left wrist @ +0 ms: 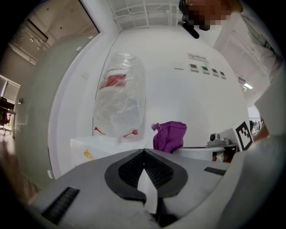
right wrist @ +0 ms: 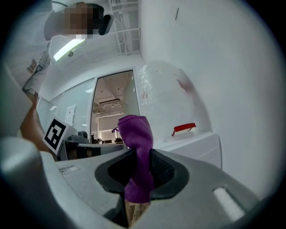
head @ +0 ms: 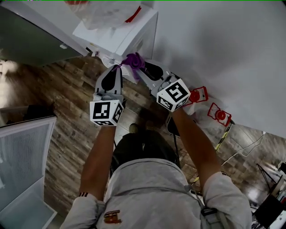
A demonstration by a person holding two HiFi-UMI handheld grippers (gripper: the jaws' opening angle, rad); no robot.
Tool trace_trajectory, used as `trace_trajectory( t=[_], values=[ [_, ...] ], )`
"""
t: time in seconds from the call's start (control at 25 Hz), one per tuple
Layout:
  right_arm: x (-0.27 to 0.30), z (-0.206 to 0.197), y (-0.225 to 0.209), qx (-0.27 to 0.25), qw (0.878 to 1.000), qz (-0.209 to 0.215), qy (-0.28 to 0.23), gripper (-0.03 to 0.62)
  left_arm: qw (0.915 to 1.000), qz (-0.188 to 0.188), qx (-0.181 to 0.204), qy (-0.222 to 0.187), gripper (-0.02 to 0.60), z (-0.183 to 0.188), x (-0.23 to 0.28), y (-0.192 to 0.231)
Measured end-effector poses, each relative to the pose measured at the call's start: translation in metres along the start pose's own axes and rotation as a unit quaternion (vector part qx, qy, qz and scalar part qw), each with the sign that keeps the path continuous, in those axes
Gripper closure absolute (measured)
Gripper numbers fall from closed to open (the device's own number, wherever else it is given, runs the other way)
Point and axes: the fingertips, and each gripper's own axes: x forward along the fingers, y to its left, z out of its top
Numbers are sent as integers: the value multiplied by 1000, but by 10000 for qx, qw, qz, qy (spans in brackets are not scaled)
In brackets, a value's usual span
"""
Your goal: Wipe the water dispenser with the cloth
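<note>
Water dispenser (head: 117,38): white cabinet against the white wall, big clear bottle (head: 105,13) on top. It stood just ahead of both your tools, neither touching it as far as I could tell. Wiping looked not yet begun.

Left hand-held gripper (head: 117,68): jaws pressed together at the tips, nothing between them, held beside the right one.

Right hand-held gripper (head: 137,71): pinching the purple cloth (head: 133,60) near its middle, a bunched tuft standing out past the jaw tips.

Advice for the stroke:
- You had only a small wad of cloth exposed. Lead with that tuft and keep the hard jaw tips off the casing.
- Start on the flat top, around the bottle's base, then work down the front and sides in overlapping passes.
- Light, even pressure. The pinch looked narrow, so a hard drag could pull the cloth out.
- Keep the free left tool away from the bottle, or use it to brace the cabinet.

Views compared:
- Head view alone showed both tools together, your arms and the wooden floor (head: 67,89), but not how the jaws stood.
- Left gripper view settled that its jaws were empty, and showed the cloth from the side.
- Right gripper view alone showed the cloth clamped between the pads, with its lower end hanging behind them.
</note>
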Motion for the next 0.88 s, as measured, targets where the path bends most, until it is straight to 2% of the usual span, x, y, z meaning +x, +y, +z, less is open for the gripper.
trace_trajectory(
  t=[0.44,0.72,0.88],
  values=[
    [33,-49,-15,-299,9988,342,177,505,9996,268,-116,-8,583,-40,21,24],
    [53,-73,-27,-291,9987,338,244,503,9994,300,-144,-3,583,-56,36,34],
    [51,-73,-28,-411,9985,316,162,502,9993,330,-157,-13,583,-55,32,33]
  ],
)
